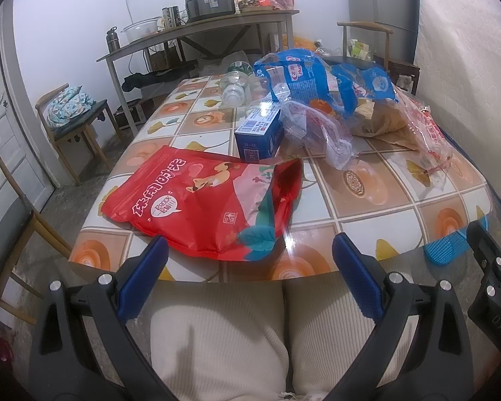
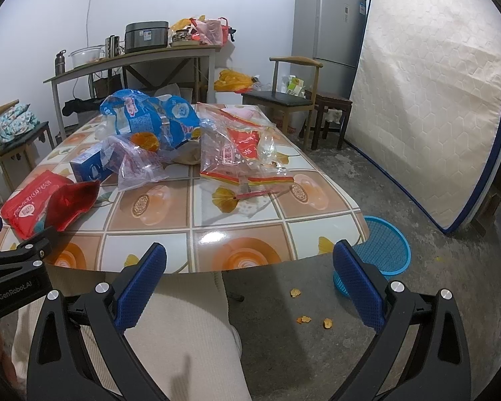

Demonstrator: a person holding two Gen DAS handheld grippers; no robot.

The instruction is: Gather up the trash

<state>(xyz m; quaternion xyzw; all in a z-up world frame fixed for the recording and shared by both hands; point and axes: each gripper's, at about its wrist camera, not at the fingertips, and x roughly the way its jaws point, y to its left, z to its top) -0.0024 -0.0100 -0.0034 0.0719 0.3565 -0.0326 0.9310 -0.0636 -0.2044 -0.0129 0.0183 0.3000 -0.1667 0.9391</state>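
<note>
Trash lies on the tiled-pattern table (image 1: 367,227) (image 2: 170,214). A red snack bag (image 1: 210,200) (image 2: 46,204) lies at the near edge. Behind it are a blue carton (image 1: 259,133) (image 2: 87,167), a blue plastic bag (image 1: 317,80) (image 2: 150,117), clear wrappers (image 1: 320,133) (image 2: 243,153) and an empty clear bottle (image 1: 233,87). A blue basket (image 2: 380,250) (image 1: 447,247) stands on the floor right of the table. My left gripper (image 1: 250,267) is open and empty, just before the table's near edge by the red bag. My right gripper (image 2: 250,267) is open and empty, over my lap.
Wooden chairs stand left (image 1: 73,117) and behind the table (image 2: 284,97). A side table (image 2: 130,56) carries a cooker and bags. A fridge (image 2: 327,30) and a leaning mattress (image 2: 431,93) stand at the right. Orange scraps (image 2: 304,319) lie on the concrete floor.
</note>
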